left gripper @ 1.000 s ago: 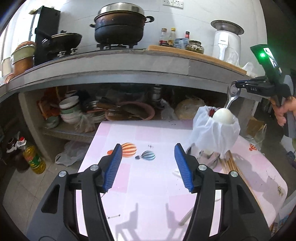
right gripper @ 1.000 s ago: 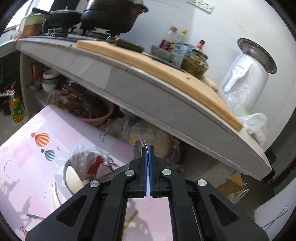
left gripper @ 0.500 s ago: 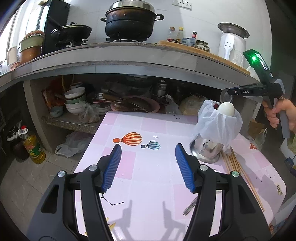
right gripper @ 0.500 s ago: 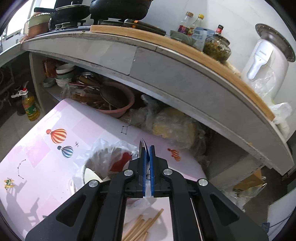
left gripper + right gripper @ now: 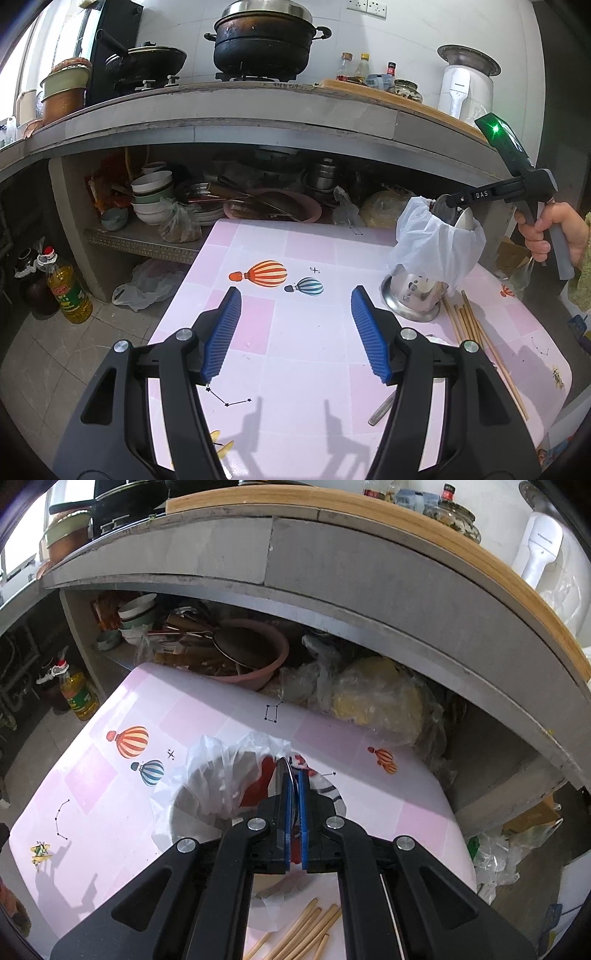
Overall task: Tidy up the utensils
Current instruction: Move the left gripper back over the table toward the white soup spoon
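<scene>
- Your right tool is clamped on a metal spoon; the blue pads are nearly touching, with the thin metal edge between them.
- The right tool sits over the mouth of the steel utensil holder, which is lined with a white plastic bag. The spoon's end is at the rim, next to a white spoon already inside.
- Your left tool is roughly half open, holding nothing, and hovers over the pink desk.
- Wooden chopsticks lie flat on the desk just beside the holder.
- One metal handle lies near your left tool's right finger.
</scene>
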A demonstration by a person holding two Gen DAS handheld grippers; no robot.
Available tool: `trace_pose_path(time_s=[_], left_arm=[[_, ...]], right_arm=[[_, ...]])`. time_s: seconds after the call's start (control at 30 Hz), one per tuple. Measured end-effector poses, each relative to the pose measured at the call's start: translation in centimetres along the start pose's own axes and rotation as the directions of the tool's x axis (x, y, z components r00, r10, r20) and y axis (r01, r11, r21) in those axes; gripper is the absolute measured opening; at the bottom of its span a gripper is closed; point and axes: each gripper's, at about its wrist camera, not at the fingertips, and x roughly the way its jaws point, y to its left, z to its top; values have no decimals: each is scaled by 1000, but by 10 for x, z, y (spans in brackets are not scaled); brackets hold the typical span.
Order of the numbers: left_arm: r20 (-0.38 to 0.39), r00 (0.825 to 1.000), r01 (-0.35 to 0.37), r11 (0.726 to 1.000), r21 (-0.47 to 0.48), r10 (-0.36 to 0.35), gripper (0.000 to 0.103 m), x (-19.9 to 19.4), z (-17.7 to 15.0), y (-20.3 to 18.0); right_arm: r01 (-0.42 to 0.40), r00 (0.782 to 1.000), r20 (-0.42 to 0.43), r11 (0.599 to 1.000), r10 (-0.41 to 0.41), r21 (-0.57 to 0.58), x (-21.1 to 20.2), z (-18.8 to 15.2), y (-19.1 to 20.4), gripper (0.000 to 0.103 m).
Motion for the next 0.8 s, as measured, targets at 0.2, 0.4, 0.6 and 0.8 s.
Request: trace_pose_path(time_s=[0.2,0.4,0.6,0.8], left_arm=[[-1,1000,0,1000,4,0,63,0,-1,-1],[0,1000,2,1000,16,-2,63,-1,0,-5],[3,1000,4,1000,30,-4,64,-4,2,-12],[-4,1000,5,999,47,-4,64,-7,1,-18]], right_arm=[[-14,1000,6,999,14,31,-7,-2,-9,5],[-46,998,45,997,43,63,-25,-4,-18,11],[-83,992,102,990,72,113,-53,-10,-32,14],[-131,976,196,975,94,182,-96,-39,-55,25]])
